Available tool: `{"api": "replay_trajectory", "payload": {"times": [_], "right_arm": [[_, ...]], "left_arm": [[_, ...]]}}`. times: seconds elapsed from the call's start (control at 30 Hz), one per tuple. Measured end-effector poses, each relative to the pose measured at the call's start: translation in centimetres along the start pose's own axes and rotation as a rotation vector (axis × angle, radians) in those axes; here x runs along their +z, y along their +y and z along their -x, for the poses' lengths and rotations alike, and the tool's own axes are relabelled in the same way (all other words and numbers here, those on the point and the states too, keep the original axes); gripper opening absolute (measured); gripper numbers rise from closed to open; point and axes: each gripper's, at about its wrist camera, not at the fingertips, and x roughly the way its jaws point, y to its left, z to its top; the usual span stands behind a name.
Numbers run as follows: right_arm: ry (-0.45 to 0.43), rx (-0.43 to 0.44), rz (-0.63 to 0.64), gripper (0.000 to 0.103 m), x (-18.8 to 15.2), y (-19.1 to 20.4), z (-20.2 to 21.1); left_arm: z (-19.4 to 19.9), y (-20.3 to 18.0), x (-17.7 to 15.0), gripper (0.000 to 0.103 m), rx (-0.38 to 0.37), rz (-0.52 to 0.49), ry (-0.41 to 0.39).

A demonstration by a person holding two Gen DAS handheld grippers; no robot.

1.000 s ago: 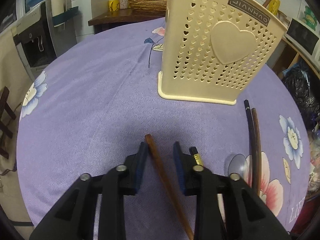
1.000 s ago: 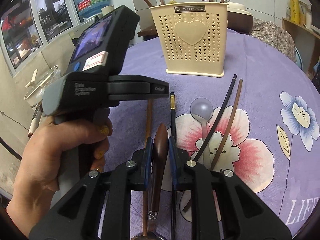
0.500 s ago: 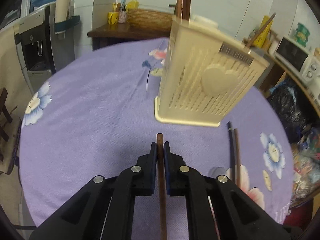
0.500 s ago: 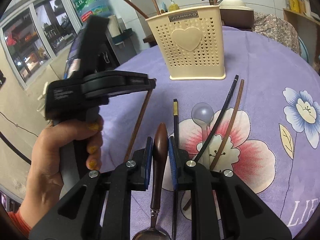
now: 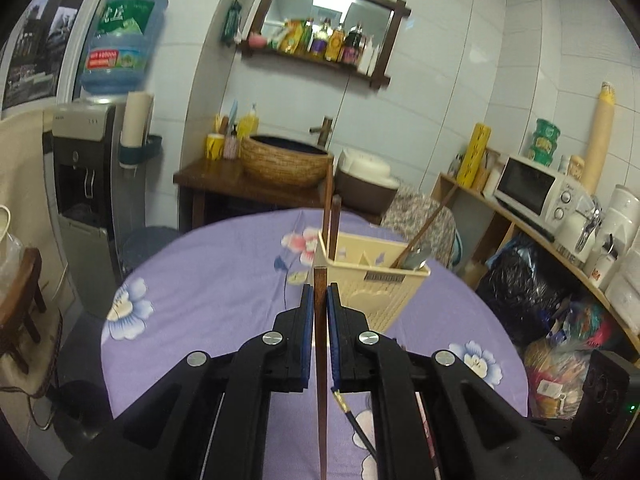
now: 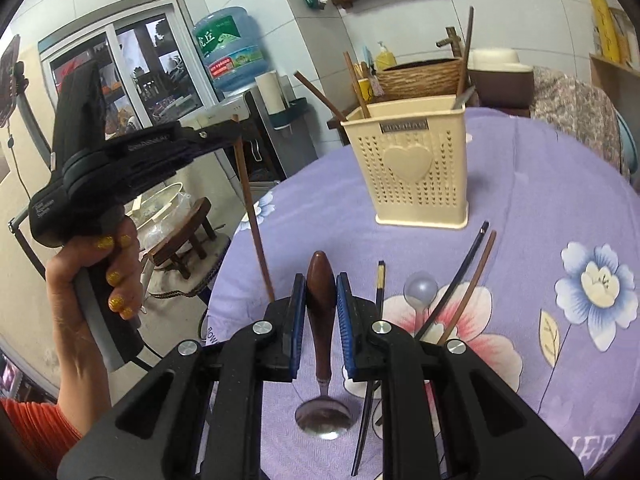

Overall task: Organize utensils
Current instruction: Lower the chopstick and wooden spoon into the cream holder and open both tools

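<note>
My left gripper (image 5: 319,294) is shut on a brown chopstick (image 5: 321,380) and holds it high above the table, hanging steeply; it also shows in the right wrist view (image 6: 252,208). The cream utensil holder (image 5: 380,284) stands beyond it with chopsticks and a utensil inside; it also shows in the right wrist view (image 6: 420,168). My right gripper (image 6: 320,284) is shut on the brown handle of a metal spoon (image 6: 322,320), bowl toward me, lifted over the cloth. A black chopstick (image 6: 460,276), a brown chopstick (image 6: 468,288), a black gold-banded chopstick (image 6: 378,292) and a clear spoon (image 6: 420,290) lie on the table.
The round table has a purple flowered cloth (image 6: 540,208). A small wooden stool (image 6: 180,236) stands on the floor at the left. A water dispenser (image 5: 84,168), a side table with a woven basket (image 5: 286,162), and a shelf with a microwave (image 5: 536,192) line the room.
My left gripper closed on the brown chopstick and lifted it from the cloth until it hangs steeply, high over the table. My right gripper rose with the spoon.
</note>
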Motion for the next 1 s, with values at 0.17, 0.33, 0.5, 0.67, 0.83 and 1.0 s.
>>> {"api": "replay_trajectory", "payload": {"times": [0.17,0.33,0.5,0.67,0.83,1.0], "right_arm": [[0.0,-0.005,0.022,0.016,0.9,0.4,-0.2],[-0.004,-0.011,0.039,0.016,1.6,0.4,-0.3],[-0.002,-0.011,0.059,0.016,3.2,0.5,-0.1],[-0.019,-0.021,0.086,0.016,6.1,0.4,0.6],[-0.074,-0.071,0.11,0.016,11.2,0.2,1.6],[-0.165,-0.16,0.141,0.016,17.7,0.1,2.6]], "left_arm": [[0.4,0.0,0.7,0.008,0.006,-0.008,-0.031],[-0.2,0.2,1.3,0.008,-0.002,-0.006,-0.029],[-0.1,0.0,2.3,0.008,-0.037,-0.007,-0.022],[-0.1,-0.9,5.1,0.008,-0.123,-0.015,0.006],[-0.2,-1.8,9.6,0.008,-0.163,-0.005,-0.02],[-0.5,-3.3,14.5,0.008,-0.176,-0.014,-0.068]]}}
